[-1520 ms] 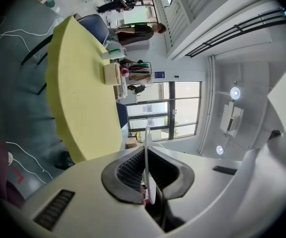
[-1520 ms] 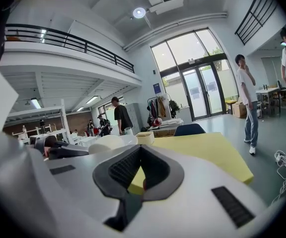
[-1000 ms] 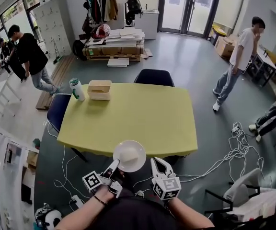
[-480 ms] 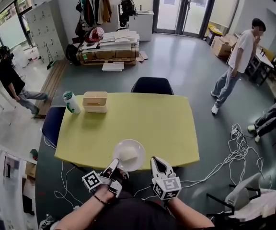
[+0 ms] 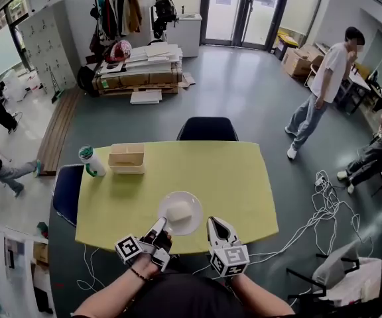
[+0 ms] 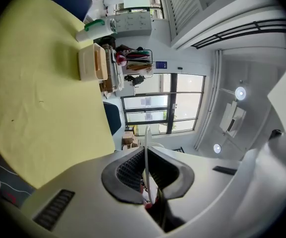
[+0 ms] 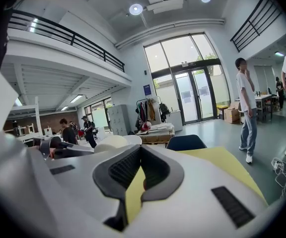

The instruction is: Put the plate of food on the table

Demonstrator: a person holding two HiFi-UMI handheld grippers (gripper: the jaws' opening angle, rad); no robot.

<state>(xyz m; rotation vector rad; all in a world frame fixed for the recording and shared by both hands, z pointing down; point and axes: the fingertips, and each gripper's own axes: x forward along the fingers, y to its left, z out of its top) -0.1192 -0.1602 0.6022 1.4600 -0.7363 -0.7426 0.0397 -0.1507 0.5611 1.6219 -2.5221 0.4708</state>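
White plate of food held by its rim over the near edge of the yellow tabletop

A round white plate (image 5: pixel 190 221) bearing one pale, blocky piece of food (image 5: pixel 180 210) was gripped at its near rim by the left gripper (image 5: pixel 163 226), whose jaws were pressed closed on the thin edge; whether the plate touched the tabletop (image 5: pixel 237 177) could not be told. The right gripper (image 5: pixel 213 222) was kept just beside the plate, its jaws closed on nothing. At the far left of the tabletop a pale wooden box (image 5: pixel 127 158) and a green-capped bottle (image 5: pixel 89 162) were set, with a dark blue chair (image 5: pixel 207 128) behind. A grey floor, white cables (image 5: pixel 323 204), a clothes rack (image 5: pixel 118 8), glass doors (image 5: pixel 244 12) and a standing person (image 5: pixel 320 88) were seen around.
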